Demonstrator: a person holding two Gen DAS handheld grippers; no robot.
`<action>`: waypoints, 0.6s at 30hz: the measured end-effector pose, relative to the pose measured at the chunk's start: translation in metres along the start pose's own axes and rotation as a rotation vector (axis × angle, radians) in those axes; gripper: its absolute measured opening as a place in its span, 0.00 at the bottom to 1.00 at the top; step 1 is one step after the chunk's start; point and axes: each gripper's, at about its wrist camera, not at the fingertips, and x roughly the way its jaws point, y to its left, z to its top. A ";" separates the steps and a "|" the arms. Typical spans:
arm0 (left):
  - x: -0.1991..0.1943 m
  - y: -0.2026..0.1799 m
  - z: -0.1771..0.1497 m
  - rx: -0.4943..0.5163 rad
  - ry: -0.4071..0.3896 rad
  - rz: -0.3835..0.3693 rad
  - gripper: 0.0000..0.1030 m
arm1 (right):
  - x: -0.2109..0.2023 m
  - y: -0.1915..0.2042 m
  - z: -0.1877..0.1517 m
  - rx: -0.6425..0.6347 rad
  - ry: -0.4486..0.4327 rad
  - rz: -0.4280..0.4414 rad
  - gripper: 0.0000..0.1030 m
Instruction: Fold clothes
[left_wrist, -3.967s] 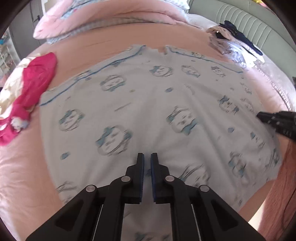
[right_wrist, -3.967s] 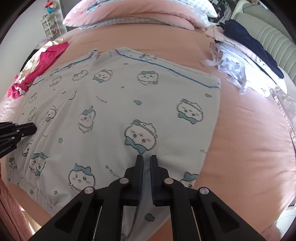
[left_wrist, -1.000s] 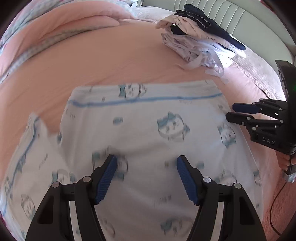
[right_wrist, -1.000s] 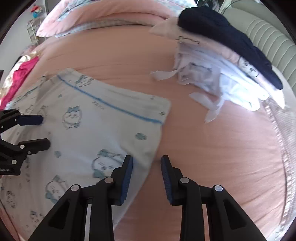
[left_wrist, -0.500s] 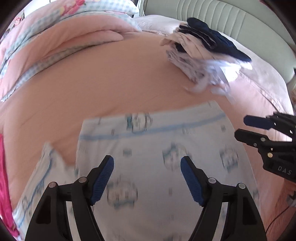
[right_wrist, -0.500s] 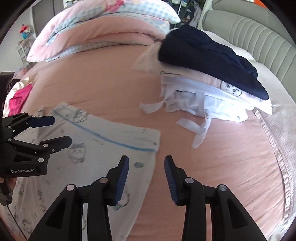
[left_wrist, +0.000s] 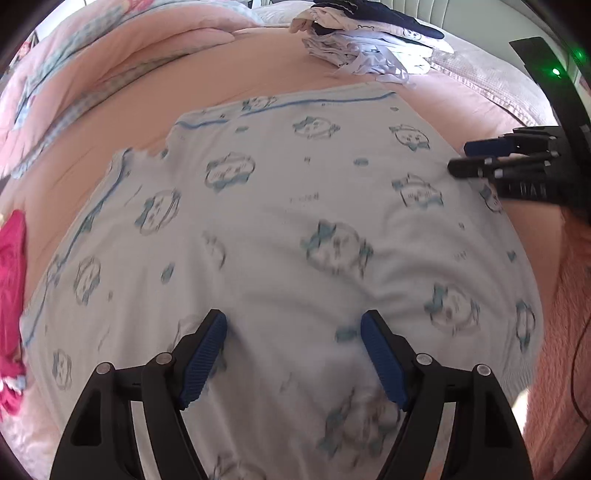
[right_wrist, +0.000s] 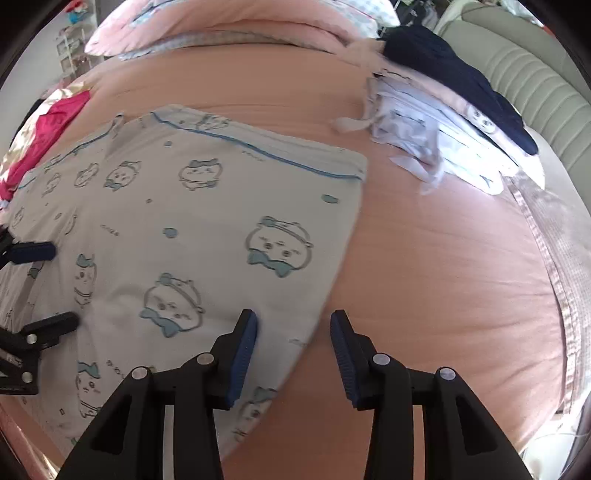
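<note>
- On the pink bed (right_wrist: 443, 266), the pale printed garment (left_wrist: 295, 229) lies spread flat in front of me, its blue-trimmed hem on the far side.
- My left tool (left_wrist: 293, 354) hangs over its near middle, spread wide, nothing pinched.
- My right tool (right_wrist: 293, 354) straddles the garment's right edge, jaws apart, gripping nothing.
- Folded clothes (right_wrist: 443, 110) are stacked far right; a red garment (right_wrist: 51, 122) lies far left.

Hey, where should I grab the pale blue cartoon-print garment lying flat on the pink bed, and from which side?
Take the pale blue cartoon-print garment at its loose side edge, just ahead of the open right gripper. Come from the bare pink bed sheet side, pinching downward over the hem: the cloth lies flat, so only an edge gives the pads purchase.
</note>
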 end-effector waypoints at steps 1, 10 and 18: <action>-0.004 0.001 -0.002 -0.015 -0.016 -0.017 0.72 | -0.004 -0.004 -0.002 0.021 -0.002 0.019 0.40; 0.007 -0.029 0.004 0.000 -0.028 -0.001 0.72 | -0.024 0.069 -0.030 -0.123 0.016 0.160 0.40; -0.027 -0.007 -0.019 -0.060 -0.038 -0.072 0.72 | -0.041 0.031 -0.041 -0.013 0.013 0.175 0.45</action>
